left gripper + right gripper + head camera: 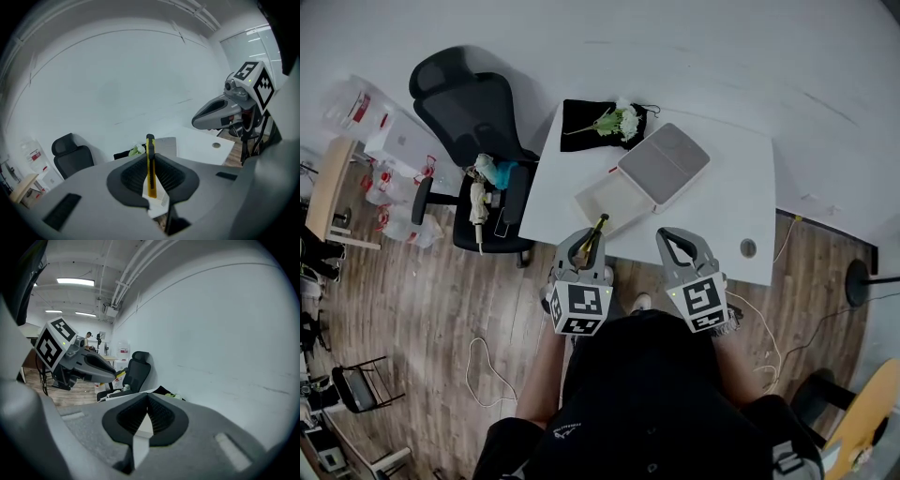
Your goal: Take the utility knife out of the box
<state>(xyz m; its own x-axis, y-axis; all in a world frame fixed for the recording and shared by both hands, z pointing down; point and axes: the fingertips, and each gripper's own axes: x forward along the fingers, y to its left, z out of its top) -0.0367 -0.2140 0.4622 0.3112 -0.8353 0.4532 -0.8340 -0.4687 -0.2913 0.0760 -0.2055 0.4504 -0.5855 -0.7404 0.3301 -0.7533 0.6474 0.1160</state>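
Head view: Your left gripper is pressed shut on the knife, a slim yellow and black bar. The knife's long axis runs from 7 o'clock to 1 o'clock, and its far tip sticks out past the jaws toward the box. The open box sits on the white table, just beyond the knife at 12 o'clock. Its lid lies at the box's 2 o'clock, touching it. The knife appears clear of the box and is held near the table's front edge. Your right gripper is level with the left one, at its 3 o'clock.

Left gripper view: The left gripper pinches the knife edge-on, dead centre. The knife stands upright from 6 to 12 o'clock. The right gripper shows at 2 o'clock, well apart.

Right gripper view: The right gripper has its jaws closed together with nothing between them. The left gripper shows at 10 o'clock, with the knife's yellow tip poking out of it. The left gripper alone holds the knife, so any setting down falls to your left hand.
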